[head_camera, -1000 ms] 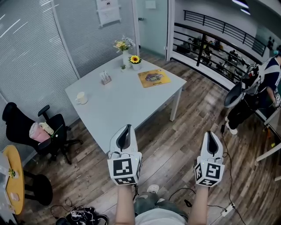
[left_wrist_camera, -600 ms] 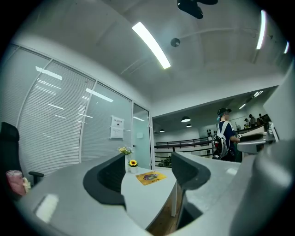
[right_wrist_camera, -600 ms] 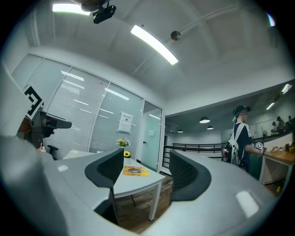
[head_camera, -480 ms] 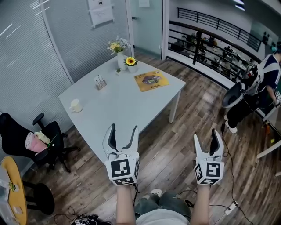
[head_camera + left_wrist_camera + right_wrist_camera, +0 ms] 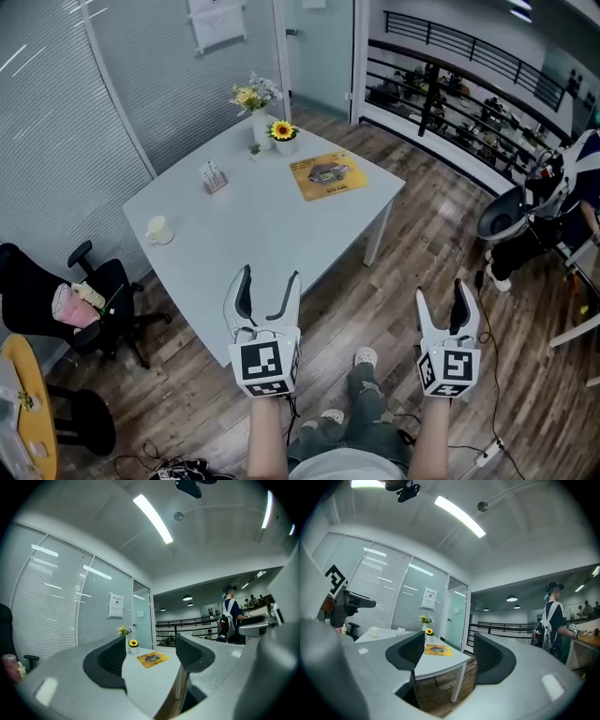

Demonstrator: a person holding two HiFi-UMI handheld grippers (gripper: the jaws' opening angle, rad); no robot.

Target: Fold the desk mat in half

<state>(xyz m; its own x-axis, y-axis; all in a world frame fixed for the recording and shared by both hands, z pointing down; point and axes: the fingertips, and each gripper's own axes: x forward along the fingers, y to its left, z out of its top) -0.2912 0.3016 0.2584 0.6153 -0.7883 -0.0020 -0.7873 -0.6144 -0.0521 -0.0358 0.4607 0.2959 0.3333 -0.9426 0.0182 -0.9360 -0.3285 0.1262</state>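
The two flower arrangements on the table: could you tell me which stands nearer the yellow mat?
The sunflower in its short pot; the pale bouquet in the tall vase stands farther from the desk mat.

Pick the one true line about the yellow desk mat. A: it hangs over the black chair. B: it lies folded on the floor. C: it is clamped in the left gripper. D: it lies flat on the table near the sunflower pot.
D: the desk mat lies flat and unfolded on the table, close to the sunflower pot.
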